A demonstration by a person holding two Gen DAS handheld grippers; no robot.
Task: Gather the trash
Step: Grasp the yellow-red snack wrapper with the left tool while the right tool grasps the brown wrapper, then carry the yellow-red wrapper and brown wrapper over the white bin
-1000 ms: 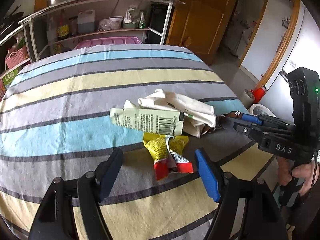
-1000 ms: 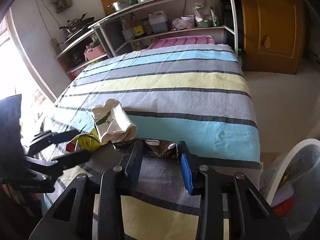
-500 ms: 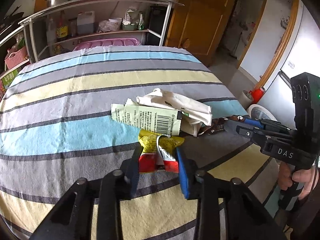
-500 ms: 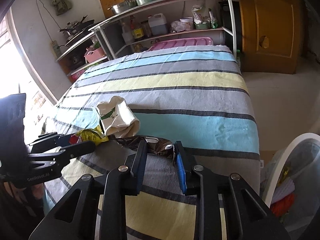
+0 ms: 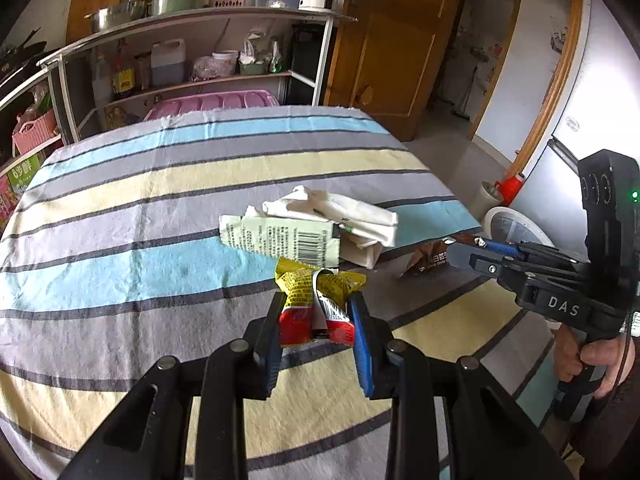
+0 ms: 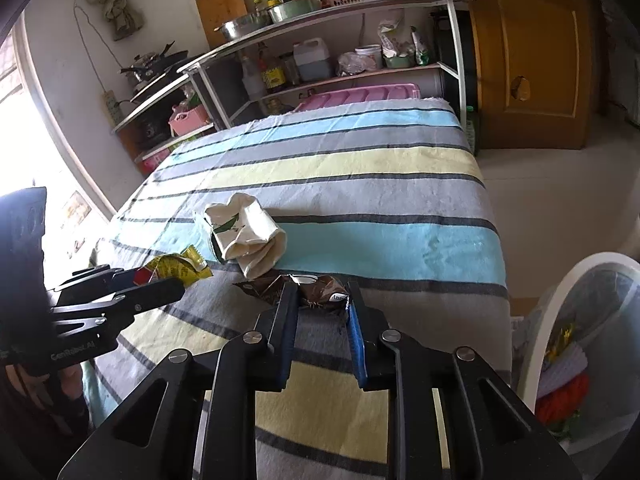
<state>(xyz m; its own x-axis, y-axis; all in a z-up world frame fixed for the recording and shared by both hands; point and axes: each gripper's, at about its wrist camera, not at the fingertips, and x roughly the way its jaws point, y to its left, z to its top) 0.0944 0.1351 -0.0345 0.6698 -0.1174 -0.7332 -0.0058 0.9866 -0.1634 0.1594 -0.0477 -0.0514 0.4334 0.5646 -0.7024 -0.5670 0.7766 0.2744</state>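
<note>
A yellow and red snack wrapper (image 5: pixel 304 288) lies near the front of the striped table (image 5: pixel 160 208). My left gripper (image 5: pixel 318 304) is closing, its pads pressed against the wrapper's two sides. A brown wrapper (image 6: pixel 272 290) sits close to the table's right edge; my right gripper (image 6: pixel 320 294) is also closing, with that wrapper pinched between its pads. Behind both lie a crumpled white paper bag (image 5: pixel 344 212) and a pale green packet with a barcode (image 5: pixel 280 236). In the right wrist view the left gripper (image 6: pixel 168 284) shows at the left with the yellow wrapper (image 6: pixel 180 266).
A white bin (image 6: pixel 548 300) with rubbish inside stands on the floor by the table's right side. A metal shelf rack (image 5: pixel 200 40) with pots, bottles and a pink tub lines the far wall. A wooden door (image 5: pixel 400 40) is behind to the right.
Both grippers have closed from wide apart onto their wrappers. The left came forward around the yellow and red wrapper; the right drew the brown one slightly off from the white bag.
</note>
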